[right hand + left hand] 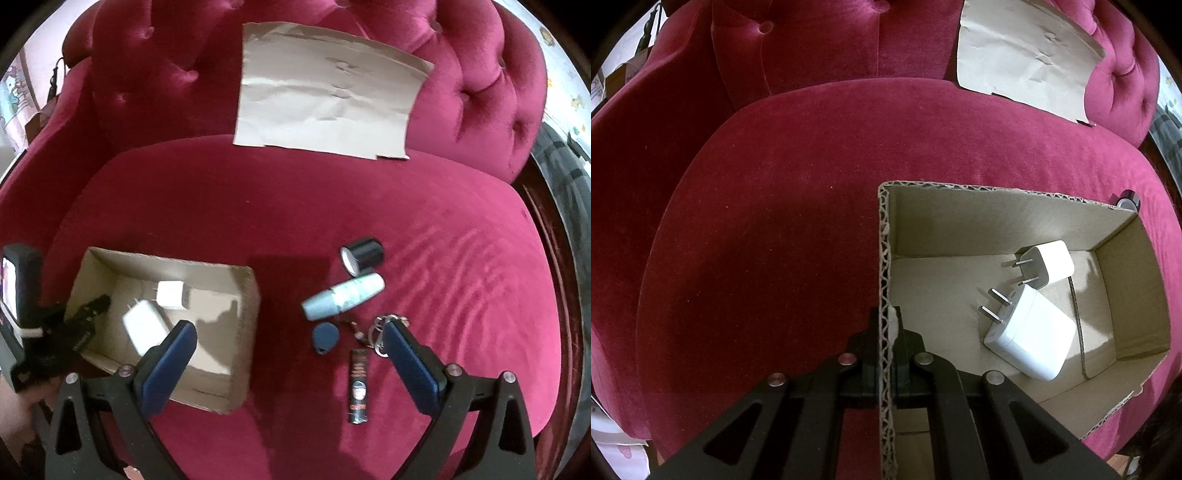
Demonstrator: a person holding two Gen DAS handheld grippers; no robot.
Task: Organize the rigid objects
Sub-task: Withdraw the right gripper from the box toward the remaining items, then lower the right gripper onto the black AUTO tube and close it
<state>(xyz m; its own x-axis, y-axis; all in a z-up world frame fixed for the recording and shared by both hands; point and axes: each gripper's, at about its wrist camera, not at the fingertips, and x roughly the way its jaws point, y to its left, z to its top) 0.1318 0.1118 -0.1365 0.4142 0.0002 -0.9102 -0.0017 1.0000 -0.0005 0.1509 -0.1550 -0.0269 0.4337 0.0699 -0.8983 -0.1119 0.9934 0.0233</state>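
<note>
Legible text: none. Dark tube (358, 386) on the seat: orange and white print along its length, too blurred to read. Left gripper (86, 314) body: small pale lettering, unreadable. Large charger (1030, 332): faint grey marking on the prong face, illegible.

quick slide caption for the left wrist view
Left gripper clamps the cardboard box wall; two white chargers lie inside.

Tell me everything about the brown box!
The cardboard box is open-topped, plain brown corrugated board with rough cut edges. It sits on the red velvet seat. Two white plug chargers, a small charger and a big charger, lie inside. The left tongs pinch its side wall.
</note>
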